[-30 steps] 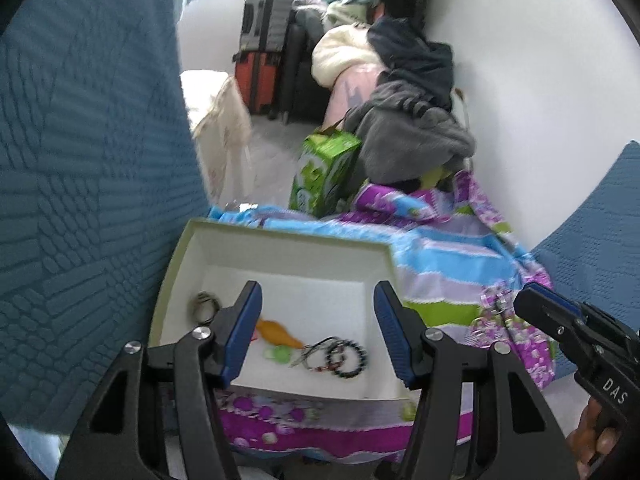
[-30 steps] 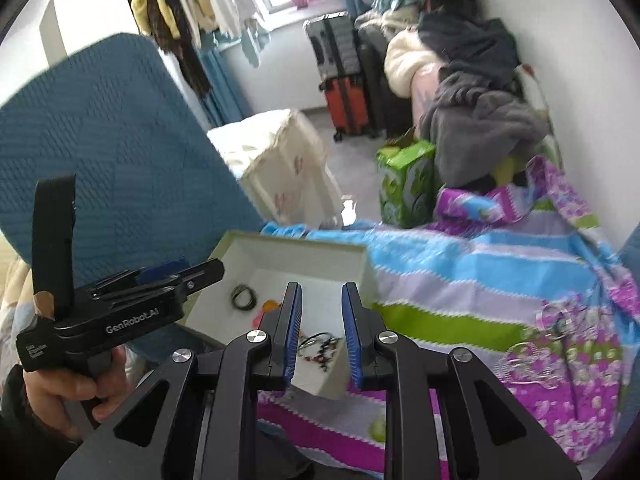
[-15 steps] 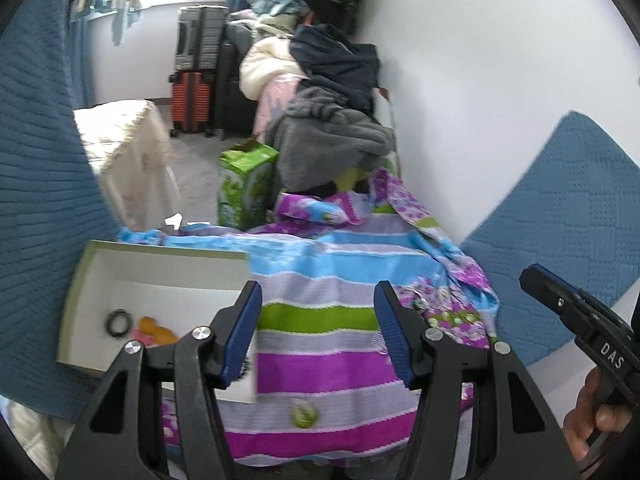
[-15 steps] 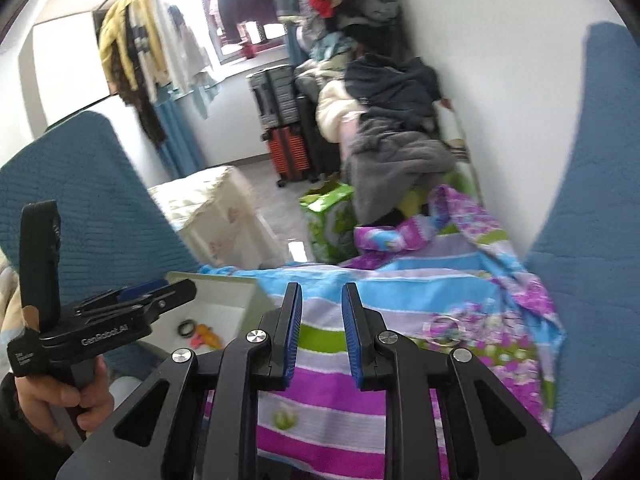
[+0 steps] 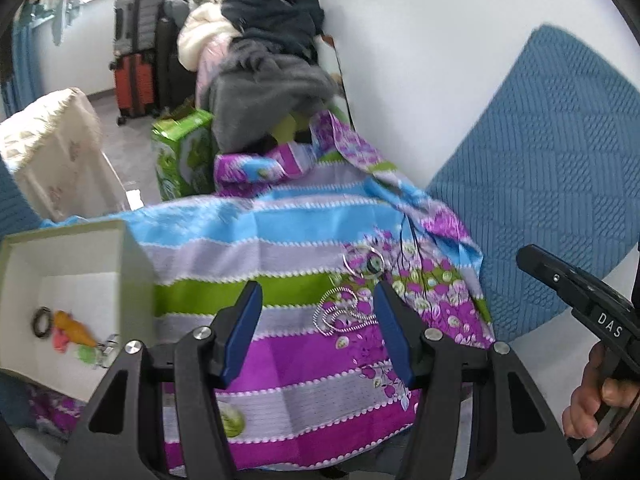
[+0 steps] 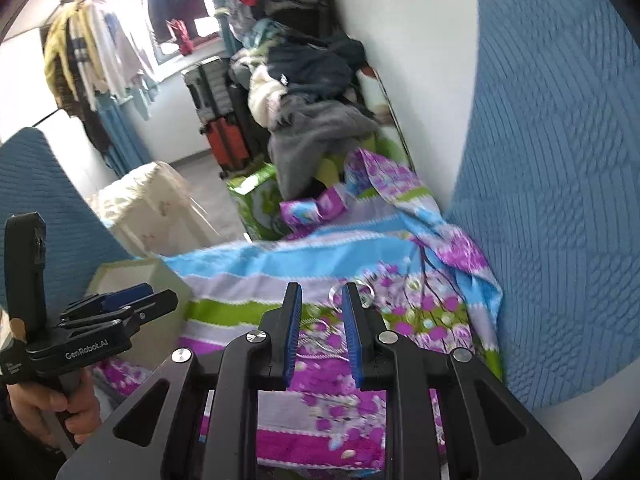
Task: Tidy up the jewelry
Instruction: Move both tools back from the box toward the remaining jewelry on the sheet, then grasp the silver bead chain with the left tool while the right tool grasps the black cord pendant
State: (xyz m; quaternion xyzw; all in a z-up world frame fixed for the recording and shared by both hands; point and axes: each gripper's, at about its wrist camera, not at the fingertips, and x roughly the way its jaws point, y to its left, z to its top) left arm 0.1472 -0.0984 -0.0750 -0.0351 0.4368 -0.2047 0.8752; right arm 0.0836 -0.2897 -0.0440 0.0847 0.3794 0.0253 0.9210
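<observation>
My left gripper (image 5: 318, 292) stands open over a striped, flowered cloth (image 5: 280, 248), nothing between its blue pads. A silver chain (image 5: 340, 314) lies bunched on the cloth just ahead of them, silver hoops (image 5: 366, 262) a little farther. At the left sits a white box (image 5: 76, 236) holding a black ring (image 5: 42, 322) and small orange, pink and green pieces. My right gripper (image 6: 322, 292) hovers above the same chain (image 6: 318, 338) and hoops (image 6: 362, 286), its jaws a narrow gap apart and empty. The left gripper (image 6: 120, 304) shows beside the box (image 6: 132, 272).
A blue quilted cushion (image 5: 540, 160) leans on the white wall at the right. Behind the cloth are a clothes pile (image 5: 272, 72), a green carton (image 5: 184, 152), suitcases (image 5: 132, 60) and a cream covered stand (image 5: 52, 140). A hand (image 5: 596, 400) holds the right gripper's handle.
Both grippers swung right, away from the box and over the cloth where the chain lies. The box slid to the left edge of both views. Neither jaw opening changed.
</observation>
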